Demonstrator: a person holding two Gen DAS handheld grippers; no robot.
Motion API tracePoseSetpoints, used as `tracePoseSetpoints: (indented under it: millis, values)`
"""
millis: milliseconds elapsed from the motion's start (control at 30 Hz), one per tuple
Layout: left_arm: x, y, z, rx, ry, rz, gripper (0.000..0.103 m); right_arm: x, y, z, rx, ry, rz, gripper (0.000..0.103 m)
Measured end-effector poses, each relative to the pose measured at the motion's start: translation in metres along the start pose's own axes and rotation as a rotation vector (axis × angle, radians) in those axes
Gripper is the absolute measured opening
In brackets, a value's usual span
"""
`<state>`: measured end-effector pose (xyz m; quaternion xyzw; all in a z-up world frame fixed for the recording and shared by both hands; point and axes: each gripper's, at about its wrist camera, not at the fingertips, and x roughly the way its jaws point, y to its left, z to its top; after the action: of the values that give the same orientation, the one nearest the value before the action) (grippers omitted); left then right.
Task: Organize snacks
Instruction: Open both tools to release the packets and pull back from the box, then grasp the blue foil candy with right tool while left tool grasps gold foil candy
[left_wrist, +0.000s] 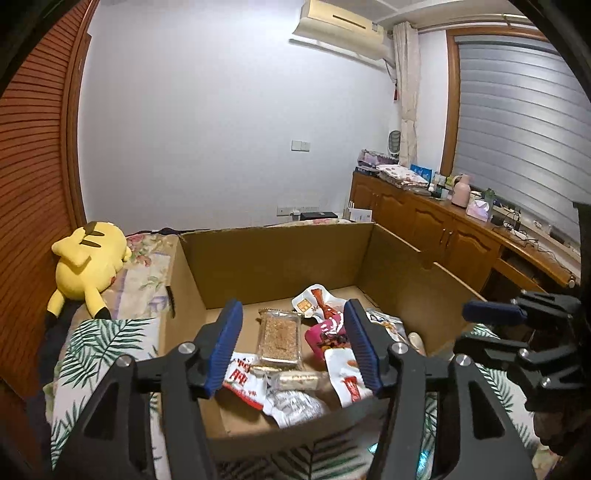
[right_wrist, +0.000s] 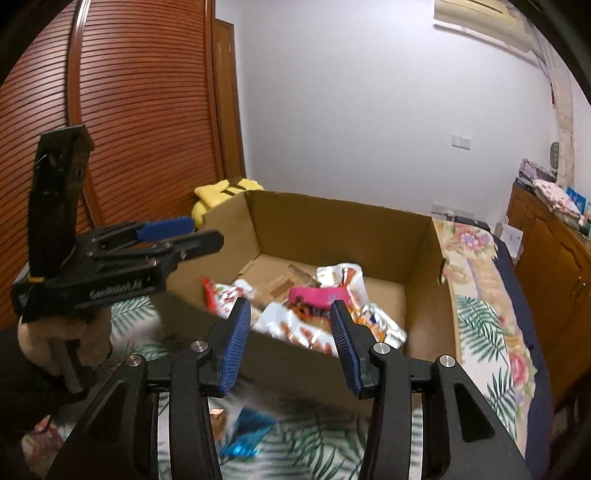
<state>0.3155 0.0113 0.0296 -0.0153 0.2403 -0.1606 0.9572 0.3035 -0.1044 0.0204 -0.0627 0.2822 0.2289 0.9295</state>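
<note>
Cardboard box (left_wrist: 280, 254) on the bed (left_wrist: 110, 332), flaps up — holding a loose heap of snack packets (left_wrist: 280, 339) toward its 6 o'clock wall, presumably dropped there for sorting. Left gripper (left_wrist: 293, 347) and right gripper (right_wrist: 291, 343): jaws wide apart, gripping nothing, poised over the near rim. One blue packet (right_wrist: 247, 432) lay outside, at 6 o'clock — likely due next.

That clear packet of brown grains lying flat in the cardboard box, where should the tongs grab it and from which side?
From above, across its two long edges: the clear grain packet lies flat and rectangular on the cardboard box floor, with the open left tongs already straddling it.
</note>
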Motion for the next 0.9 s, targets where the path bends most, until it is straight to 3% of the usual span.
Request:
tracePoseSetpoints:
  millis: [367, 900]
  values:
    - [-0.050, -0.014, -0.023, 0.071, 0.028, 0.008, 0.058, -0.010, 0.026, -0.042, 0.033, 0.067, 0.014, 0.045]
    - [-0.057, -0.022, -0.070, 0.095, 0.121, 0.009, 0.058, 0.037, 0.035, -0.089, 0.067, 0.268, 0.047, 0.040]
